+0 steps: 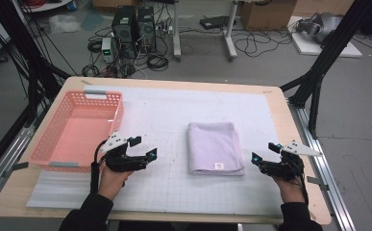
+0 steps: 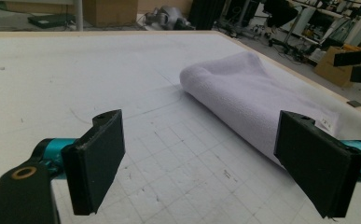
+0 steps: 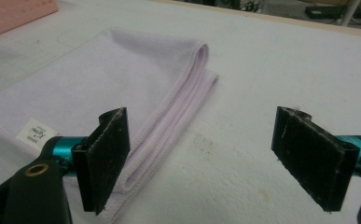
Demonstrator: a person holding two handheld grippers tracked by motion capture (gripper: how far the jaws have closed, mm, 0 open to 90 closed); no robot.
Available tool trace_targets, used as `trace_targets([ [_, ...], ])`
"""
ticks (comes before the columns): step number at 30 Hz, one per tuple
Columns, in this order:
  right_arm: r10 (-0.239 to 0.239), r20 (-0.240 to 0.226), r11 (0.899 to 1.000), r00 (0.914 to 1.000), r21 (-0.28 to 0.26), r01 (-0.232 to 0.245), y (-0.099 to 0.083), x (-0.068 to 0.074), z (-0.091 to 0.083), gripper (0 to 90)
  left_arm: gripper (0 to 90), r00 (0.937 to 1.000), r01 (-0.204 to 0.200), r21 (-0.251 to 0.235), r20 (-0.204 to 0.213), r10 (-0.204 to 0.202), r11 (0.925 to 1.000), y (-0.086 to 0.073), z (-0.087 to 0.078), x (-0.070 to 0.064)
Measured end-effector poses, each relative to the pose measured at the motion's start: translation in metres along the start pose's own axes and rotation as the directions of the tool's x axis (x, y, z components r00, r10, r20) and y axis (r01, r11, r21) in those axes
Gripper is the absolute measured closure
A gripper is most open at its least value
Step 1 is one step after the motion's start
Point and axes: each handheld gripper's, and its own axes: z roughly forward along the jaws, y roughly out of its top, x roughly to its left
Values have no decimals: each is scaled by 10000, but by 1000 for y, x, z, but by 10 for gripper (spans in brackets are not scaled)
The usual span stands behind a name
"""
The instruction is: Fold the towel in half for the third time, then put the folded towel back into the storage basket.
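A folded lilac towel (image 1: 215, 147) lies on the white gridded mat (image 1: 174, 115) right of centre, with a small white label at its near edge. My left gripper (image 1: 143, 147) hovers left of the towel, open, nothing between its jaws; in the left gripper view (image 2: 201, 163) the towel (image 2: 253, 98) lies ahead to the right. My right gripper (image 1: 264, 152) sits just right of the towel's near corner, open and empty. In the right gripper view (image 3: 199, 158) the towel (image 3: 99, 88) and its stitched edges lie ahead on the left.
A pink plastic basket (image 1: 78, 130) stands empty at the table's left side, close behind my left hand. The table's wooden rim (image 1: 289, 125) runs around the mat. Black frame posts, computers and cables stand on the floor beyond.
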Motion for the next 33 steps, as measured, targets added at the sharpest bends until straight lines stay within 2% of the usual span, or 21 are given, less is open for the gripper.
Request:
trace_targets([
  [6, 8, 156, 9999, 9999, -122, -6, 1, -1, -2, 177, 166, 10000, -46, -106, -40, 46, 9999, 1, -3, -2],
  [8, -36, 212, 10000, 9998, -6, 36, 2, 0, -4, 173, 166, 9999, -73, -141, -98, 71, 9999, 1, -4, -1],
  [17, 5, 344, 9999, 9994, -147, 0, 2, -2, -6, 170, 166, 9999, -80, -53, -112, 79, 10000, 1, -3, 1],
  [33, 33, 515, 10000, 9987, -81, -28, 0, -4, -8, 170, 170, 9999, 49, 88, -88, -49, 9999, 1, 0, 2],
])
